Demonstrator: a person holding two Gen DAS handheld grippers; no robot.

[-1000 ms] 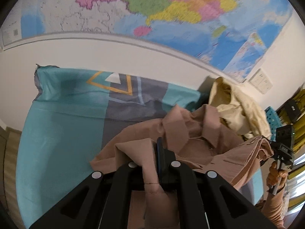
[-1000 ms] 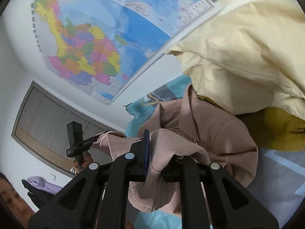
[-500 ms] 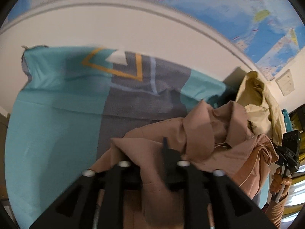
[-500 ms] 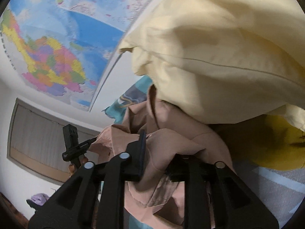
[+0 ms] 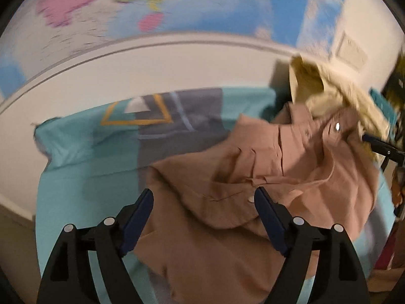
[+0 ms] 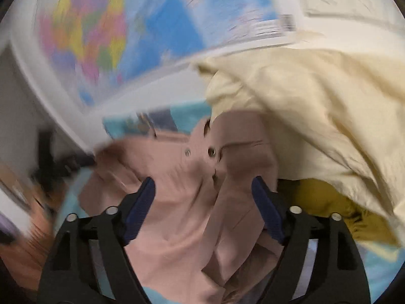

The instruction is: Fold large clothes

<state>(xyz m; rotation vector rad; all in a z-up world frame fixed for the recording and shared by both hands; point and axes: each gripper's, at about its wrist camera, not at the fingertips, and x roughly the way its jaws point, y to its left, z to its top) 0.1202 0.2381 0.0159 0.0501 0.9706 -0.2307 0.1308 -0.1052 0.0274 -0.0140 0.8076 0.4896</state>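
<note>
With both the left gripper (image 5: 203,202) and right gripper (image 6: 203,191) spread wide, the crumpled dusty-pink button shirt (image 5: 253,177) may settle creased.

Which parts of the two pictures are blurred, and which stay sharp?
Left wrist view: the wall map is smeared, the brown shirt soft, the left gripper sharp. Right wrist view: blur is stronger, smearing the map; the cream cloth is clearer and the right gripper crisp.
</note>
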